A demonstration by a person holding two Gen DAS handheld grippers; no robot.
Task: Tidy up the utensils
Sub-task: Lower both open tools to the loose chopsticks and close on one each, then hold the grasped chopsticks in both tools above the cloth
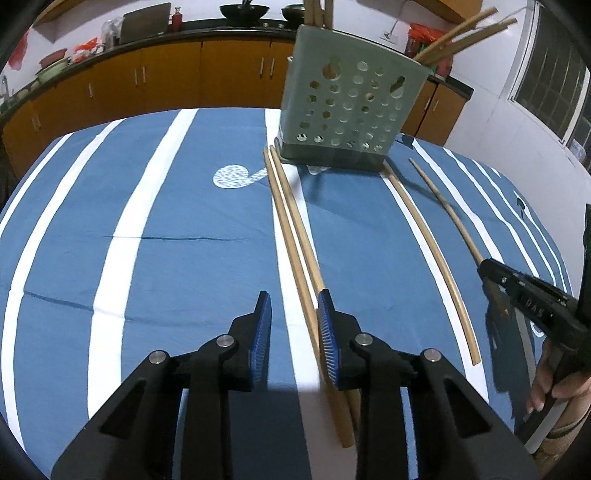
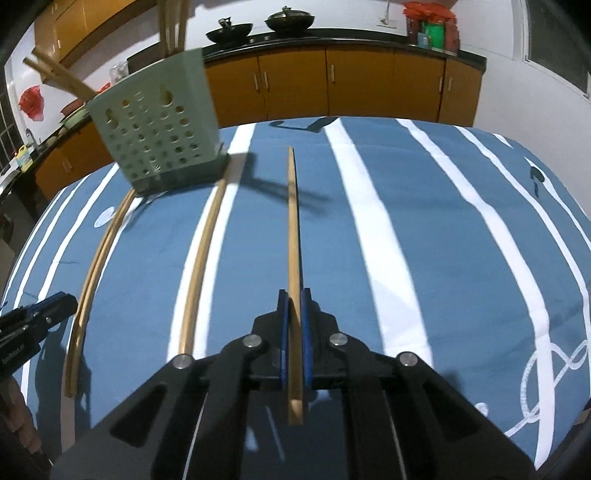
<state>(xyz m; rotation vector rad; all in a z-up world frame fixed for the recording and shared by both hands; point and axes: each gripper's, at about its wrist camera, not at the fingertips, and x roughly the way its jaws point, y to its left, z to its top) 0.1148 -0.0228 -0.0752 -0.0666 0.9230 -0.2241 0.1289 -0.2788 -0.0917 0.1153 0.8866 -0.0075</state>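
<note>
A slender wooden chopstick (image 2: 294, 236) is clamped by the right hand-held gripper (image 2: 294, 314), pointing toward 12 o'clock. The left hand-held gripper (image 1: 294, 317) is spread beside paired chopsticks (image 1: 291, 236), possibly touching. A perforated plastic holder (image 1: 347, 107) is stood at 12 o'clock.

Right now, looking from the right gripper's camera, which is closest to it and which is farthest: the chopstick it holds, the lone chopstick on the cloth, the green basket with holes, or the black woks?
1. Wooden chopstick, clamped in the right gripper.
2. Lone wooden chopstick lying on the cloth, to the left.
3. Green perforated plastic basket, far left on the table.
4. Black woks, on the back counter.
</note>
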